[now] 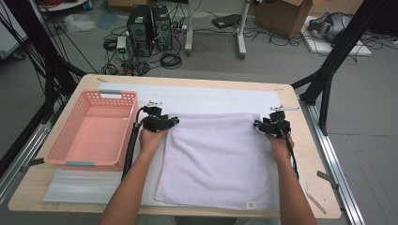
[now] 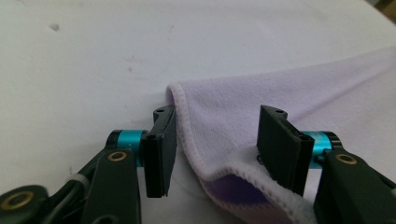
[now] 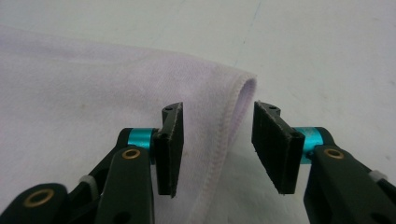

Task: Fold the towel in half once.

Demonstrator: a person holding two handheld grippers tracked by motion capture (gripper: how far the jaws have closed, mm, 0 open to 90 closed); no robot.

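A pale lilac towel [image 1: 216,159] lies folded flat on the white mat [image 1: 211,96]. My left gripper [image 1: 174,122] sits at the towel's far left corner, my right gripper [image 1: 258,124] at its far right corner. In the left gripper view the jaws [image 2: 217,149] stand apart, and the rolled towel corner [image 2: 224,107] lies loose between them. The right gripper view has the jaws [image 3: 217,149] apart as well, with the stitched towel hem [image 3: 229,116] running between the pads, unpressed. Each gripper is held by a hand coming from the near edge.
An empty pink slotted basket [image 1: 126,131] stands on the left of the wooden table [image 1: 309,154], close beside my left hand. Black frame posts rise at both far corners. Computers, cables and boxes lie on the floor beyond the table.
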